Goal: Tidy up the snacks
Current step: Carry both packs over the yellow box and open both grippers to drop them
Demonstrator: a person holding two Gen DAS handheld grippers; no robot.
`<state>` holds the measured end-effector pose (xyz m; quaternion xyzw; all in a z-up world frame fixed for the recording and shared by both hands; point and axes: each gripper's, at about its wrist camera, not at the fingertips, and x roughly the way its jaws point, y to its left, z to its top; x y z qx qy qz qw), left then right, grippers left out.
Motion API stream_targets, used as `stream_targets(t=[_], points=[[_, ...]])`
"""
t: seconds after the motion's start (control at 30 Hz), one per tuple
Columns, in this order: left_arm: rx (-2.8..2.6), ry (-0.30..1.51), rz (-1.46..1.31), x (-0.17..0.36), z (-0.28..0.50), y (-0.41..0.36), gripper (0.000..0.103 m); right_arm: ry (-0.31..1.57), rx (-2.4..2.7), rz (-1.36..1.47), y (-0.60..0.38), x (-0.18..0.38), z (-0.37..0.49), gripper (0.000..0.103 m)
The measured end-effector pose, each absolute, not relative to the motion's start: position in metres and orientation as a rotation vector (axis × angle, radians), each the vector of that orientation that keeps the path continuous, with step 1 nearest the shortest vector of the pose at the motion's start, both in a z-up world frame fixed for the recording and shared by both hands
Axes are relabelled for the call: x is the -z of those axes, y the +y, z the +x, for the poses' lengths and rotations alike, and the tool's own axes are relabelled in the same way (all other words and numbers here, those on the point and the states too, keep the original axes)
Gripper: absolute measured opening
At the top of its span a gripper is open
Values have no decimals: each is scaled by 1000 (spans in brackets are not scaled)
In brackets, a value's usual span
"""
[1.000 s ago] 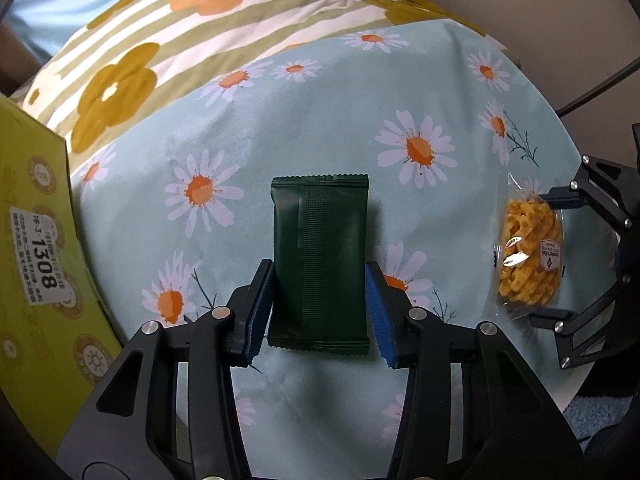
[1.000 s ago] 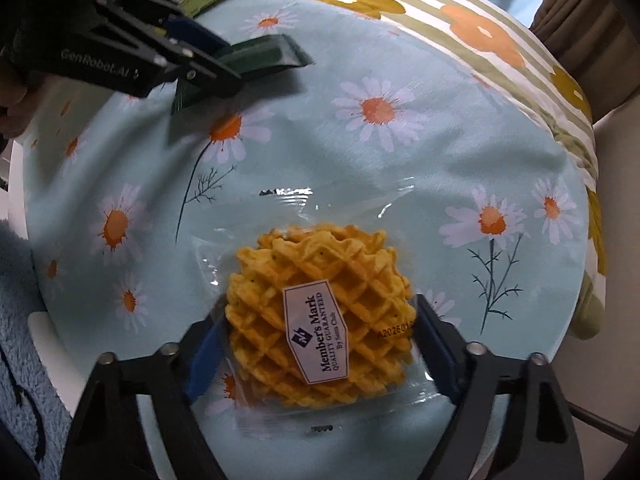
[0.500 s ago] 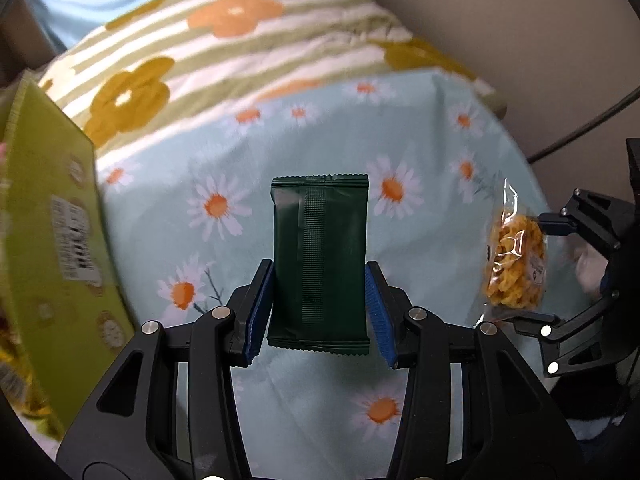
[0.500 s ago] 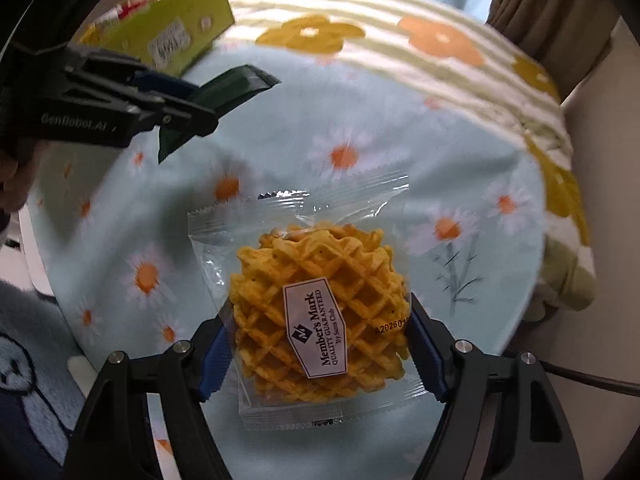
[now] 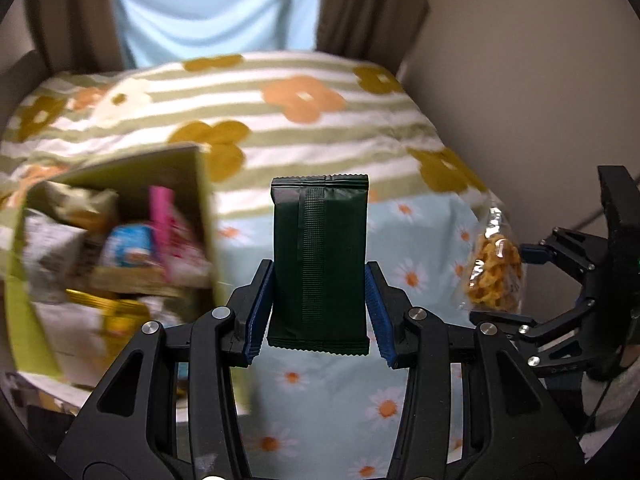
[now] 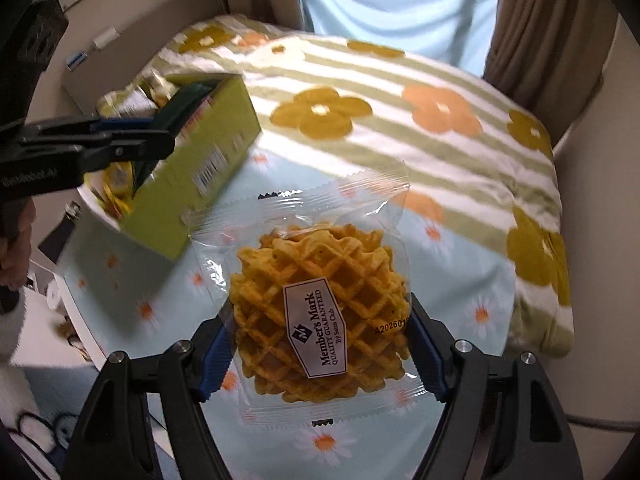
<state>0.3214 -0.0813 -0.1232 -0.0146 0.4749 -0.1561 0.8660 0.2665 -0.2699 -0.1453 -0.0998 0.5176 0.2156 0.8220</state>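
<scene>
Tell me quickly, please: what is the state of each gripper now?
Left gripper: closed on the dark green packet.
Right gripper: closed on the clear-wrapped waffle.

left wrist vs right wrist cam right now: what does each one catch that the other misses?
Left wrist only: the seamed face of the dark green packet clamped in the left gripper, and the jumbled snacks inside the green box.

Right wrist only: the waffle pack face-on with its Member's Mark label, gripped by the right gripper, plus a hand behind the left gripper.

Both: box, both grippers with their packs, daisy tablecloth, striped floral blanket, curtains.
</scene>
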Motion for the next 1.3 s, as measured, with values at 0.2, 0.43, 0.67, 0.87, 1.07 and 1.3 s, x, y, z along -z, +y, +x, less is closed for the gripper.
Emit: stream_targets(t=[0.2,0.43,0.67,0.87,1.07,1.3], points=[[269,945,-84,104,326,-10,41,1033,-492,-210,-212,117,285,72],[216,939,-91,96,337,75,41,972,-518,-159,-131,96,305,72],[171,975,-77,111,348,153,41,972,-519,-60,-58,99,334,72],[172,1005,-61,132,352,194,41,987,-455,-17,-20,110,342,72],[170,1004,-77,147,351,210,43,1027,-413,9,-5,122,343,72],[174,1010,-105,155,345,213,103,1053,-386,49,-9,131,349,73]])
